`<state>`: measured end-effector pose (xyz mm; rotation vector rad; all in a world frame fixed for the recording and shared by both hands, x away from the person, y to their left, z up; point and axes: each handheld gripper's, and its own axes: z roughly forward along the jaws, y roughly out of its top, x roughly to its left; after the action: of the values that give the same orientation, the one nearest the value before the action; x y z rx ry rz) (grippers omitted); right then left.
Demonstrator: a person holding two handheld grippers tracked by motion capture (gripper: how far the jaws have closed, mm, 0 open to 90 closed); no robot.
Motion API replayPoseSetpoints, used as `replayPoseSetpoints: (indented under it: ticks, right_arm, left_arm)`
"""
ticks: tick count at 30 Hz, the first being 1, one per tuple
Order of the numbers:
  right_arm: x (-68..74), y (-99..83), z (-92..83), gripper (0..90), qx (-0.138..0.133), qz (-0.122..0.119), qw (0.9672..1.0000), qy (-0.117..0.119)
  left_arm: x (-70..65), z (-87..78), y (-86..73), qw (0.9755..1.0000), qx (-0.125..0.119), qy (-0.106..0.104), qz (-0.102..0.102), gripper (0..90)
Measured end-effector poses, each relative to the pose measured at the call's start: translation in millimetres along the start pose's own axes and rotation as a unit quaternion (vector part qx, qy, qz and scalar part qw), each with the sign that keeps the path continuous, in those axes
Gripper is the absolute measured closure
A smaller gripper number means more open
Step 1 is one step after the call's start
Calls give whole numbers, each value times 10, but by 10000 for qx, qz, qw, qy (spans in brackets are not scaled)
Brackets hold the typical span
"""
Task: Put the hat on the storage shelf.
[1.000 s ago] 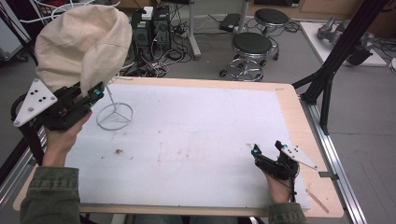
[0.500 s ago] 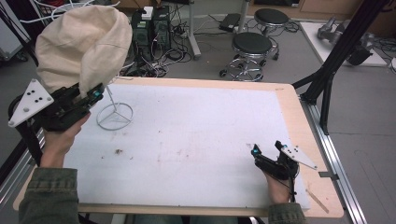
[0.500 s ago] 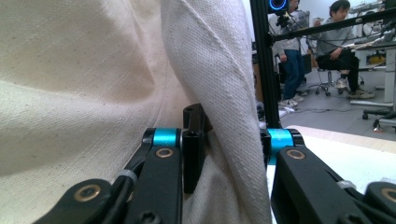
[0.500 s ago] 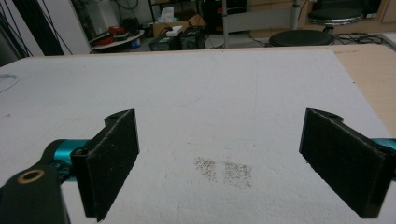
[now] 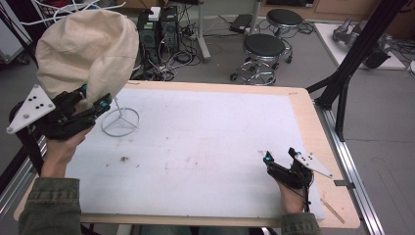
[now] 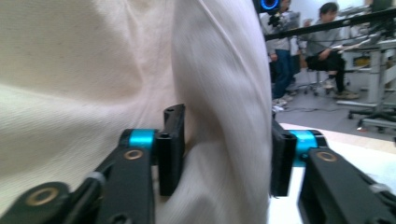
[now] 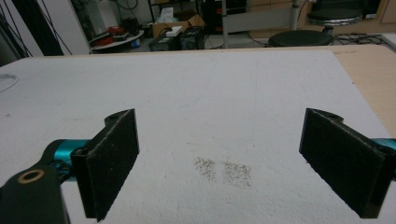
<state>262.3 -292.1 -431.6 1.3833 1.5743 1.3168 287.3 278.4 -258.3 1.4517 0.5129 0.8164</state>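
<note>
Cream cloth hat (image 5: pixel 85 54) sits draped over a wire stand (image 5: pixel 120 120) at the far left corner of the white mat (image 5: pixel 205 147). The stand's ring base rests on the mat, with its thin stem going up under the hat.

Left gripper (image 5: pixel 95 105) is at the hat's lower edge, just left of the stand. Its jaws have just been opening. In the left gripper view a fold of the hat (image 6: pixel 224 116) lies between the pads, but the left pad (image 6: pixel 170 149) stands a bit off the cloth, so I read it as released, not clamped. Contact at the right pad is hard to tell.

Right gripper (image 5: pixel 279 164) is well apart from the stand, near the mat's near right corner, resting low. Its jaws are spread wide with nothing between them; in its own view there is just bare mat (image 7: pixel 224 93) and some small dark specks (image 7: pixel 224 171).

Step in hand, as I judge it: letting go of the hat after setting it on the stand, so the placing looks nearly done. The hat hangs to the stand's left, a bit lopsided.

The next move calls for backing the left gripper straight out from the fold without dragging the cloth, since a snag could pull the hat off or tip the light stand. If the hat slumps, it needs a regrip and centring over the stem.
</note>
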Motion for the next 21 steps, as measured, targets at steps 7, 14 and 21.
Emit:
replayPoseSetpoints:
  ticks: [7,14,21]
  right_arm:
    - [-1,-1,1,111,-4,3,10000,-3]
    - [-5,3,-7,111,-47,20,10000,-19]
    - [-3,4,-13,111,-40,45,10000,-6]
  left_arm:
    - [11,-43,-20,9997,-203,-67,-114,363]
    - [-46,-50,-26,9996,-266,95,-89,250]
    - [-91,-88,-46,9989,-349,312,-6,208]
